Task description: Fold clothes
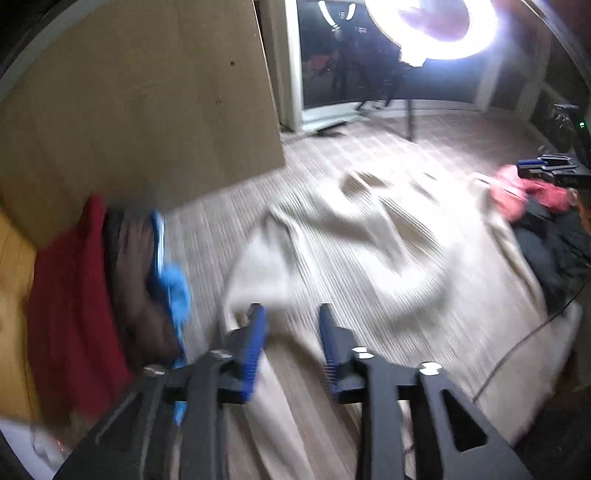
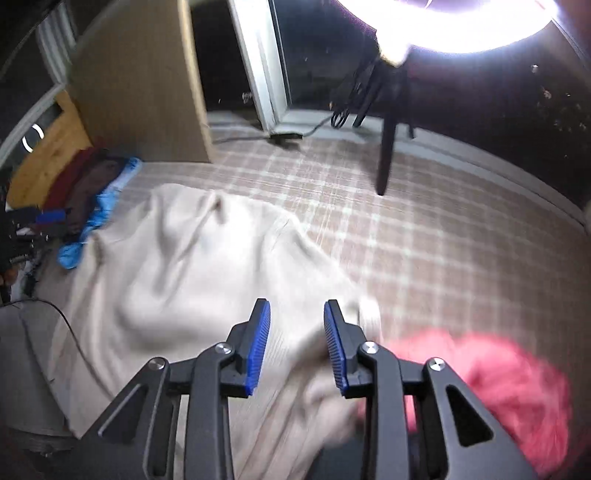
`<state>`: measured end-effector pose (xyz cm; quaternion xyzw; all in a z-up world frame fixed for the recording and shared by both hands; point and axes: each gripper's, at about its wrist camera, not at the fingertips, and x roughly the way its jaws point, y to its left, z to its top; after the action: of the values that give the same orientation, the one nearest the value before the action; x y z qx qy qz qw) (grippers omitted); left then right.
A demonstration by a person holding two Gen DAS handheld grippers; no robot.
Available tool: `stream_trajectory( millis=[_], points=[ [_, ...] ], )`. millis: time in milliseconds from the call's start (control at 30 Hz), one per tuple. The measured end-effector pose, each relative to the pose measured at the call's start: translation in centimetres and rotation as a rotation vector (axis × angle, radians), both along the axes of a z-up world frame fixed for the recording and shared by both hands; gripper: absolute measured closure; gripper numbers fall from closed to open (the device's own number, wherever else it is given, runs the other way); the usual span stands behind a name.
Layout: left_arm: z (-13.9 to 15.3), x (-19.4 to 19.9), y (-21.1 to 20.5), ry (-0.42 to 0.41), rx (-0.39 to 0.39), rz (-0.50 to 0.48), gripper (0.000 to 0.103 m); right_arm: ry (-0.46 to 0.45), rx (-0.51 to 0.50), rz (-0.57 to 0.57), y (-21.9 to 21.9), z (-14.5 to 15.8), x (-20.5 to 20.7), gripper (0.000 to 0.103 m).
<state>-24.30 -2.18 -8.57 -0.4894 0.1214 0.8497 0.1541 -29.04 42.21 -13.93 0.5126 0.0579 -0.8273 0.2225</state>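
Note:
A crumpled beige ribbed garment point(image 1: 354, 251) lies spread on the plaid bed cover point(image 1: 229, 229); it also shows in the right wrist view point(image 2: 192, 273). My left gripper point(image 1: 291, 314) is open and empty, hovering over the garment's near-left edge. My right gripper point(image 2: 297, 314) is open and empty over the garment's right part, next to a pink garment point(image 2: 491, 373). The right gripper also shows at the far right of the left wrist view point(image 1: 550, 170), above the pink garment point(image 1: 517, 192). Both views are motion-blurred.
A pile of red point(image 1: 70, 295), brown and blue clothes point(image 1: 170, 280) lies at the left by a wooden panel point(image 1: 140, 103). A dark garment point(image 1: 554, 251) lies at the right. A ring light point(image 1: 432, 26) on a stand glares at the back. A cable point(image 1: 517, 347) crosses the bed.

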Motion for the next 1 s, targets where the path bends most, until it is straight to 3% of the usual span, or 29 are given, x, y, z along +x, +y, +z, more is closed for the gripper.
stream_trajectory(
  millis=[133, 300, 633, 667, 700, 733, 833, 1000],
  points=[
    [-3.7, -6.4, 1.7, -0.070, 0.029, 0.016, 0.063, -0.057, -0.043, 0.031, -1.1, -3.6, -4.9, 0.069],
    [-7.7, -11.6, 3.3, -0.133, -0.003, 0.027, 0.062, -0.073, -0.049, 0.093, -2.5, -6.1, -7.7, 0.064],
    [-10.8, -14.5, 6.2, -0.170, -0.042, -0.030, 0.063, -0.138, -0.108, 0.207, -4.3, -9.4, -9.8, 0.060],
    [-10.9, -14.5, 6.3, -0.165, -0.044, -0.035, 0.064, -0.136, -0.103, 0.219, -4.4, -9.7, -9.6, 0.064],
    [-11.0, -14.4, 6.4, -0.160, -0.046, -0.041, 0.070, -0.116, -0.093, 0.223, -4.5, -9.8, -9.4, 0.087],
    [-11.1, -14.3, 6.5, -0.155, -0.048, -0.047, 0.085, -0.106, -0.085, 0.221, -4.5, -9.8, -9.2, 0.100],
    [-10.6, -14.1, 6.1, -0.158, -0.031, -0.031, 0.096, -0.080, -0.084, 0.167, -3.3, -8.7, -8.9, 0.099],
    [-8.4, -12.6, 4.6, -0.053, -0.081, 0.049, 0.096, 0.049, -0.040, 0.013, 0.8, -6.0, -8.2, 0.100]
  ],
)
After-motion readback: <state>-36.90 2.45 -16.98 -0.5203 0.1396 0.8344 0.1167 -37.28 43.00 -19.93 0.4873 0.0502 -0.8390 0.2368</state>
